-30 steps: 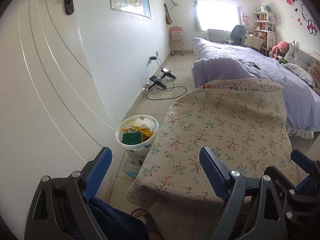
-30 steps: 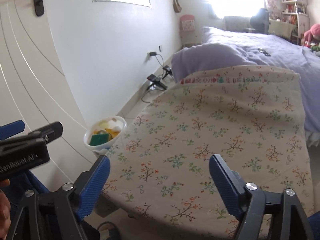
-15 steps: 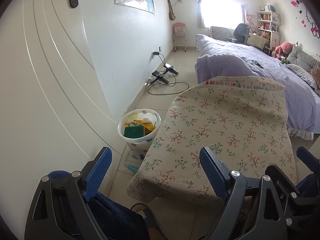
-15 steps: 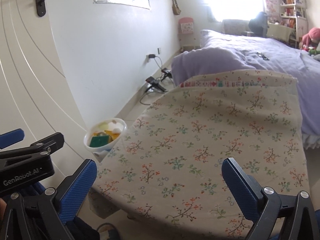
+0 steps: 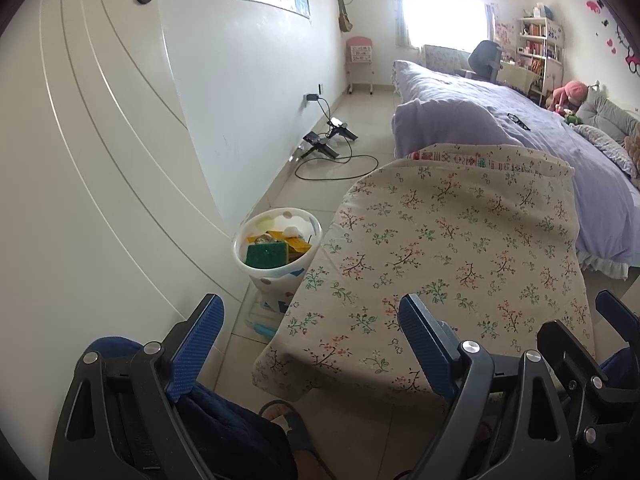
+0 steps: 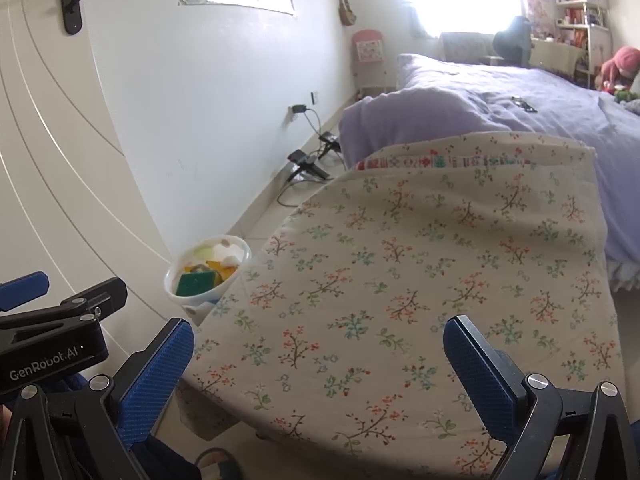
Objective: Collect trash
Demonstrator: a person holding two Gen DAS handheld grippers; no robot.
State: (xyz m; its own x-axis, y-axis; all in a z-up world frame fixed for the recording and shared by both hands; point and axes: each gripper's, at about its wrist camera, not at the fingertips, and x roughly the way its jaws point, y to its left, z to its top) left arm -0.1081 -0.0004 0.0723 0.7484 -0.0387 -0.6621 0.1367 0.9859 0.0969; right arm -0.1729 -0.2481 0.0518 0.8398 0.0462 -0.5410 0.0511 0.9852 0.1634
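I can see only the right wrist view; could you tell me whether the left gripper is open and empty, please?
Observer: Yes. In the left wrist view, the left gripper stands wide open with nothing between its fingers.
Operator: Thank you. Is there anything on the floor by the bin?
Observer: A small light blue item lies on the tiles at the foot of the bin. I cannot tell what it is.
Operator: The cloth hides the bin's base from me. Where does it stand?
Observer: On the floor, between the white door and the edge of the floral cloth.
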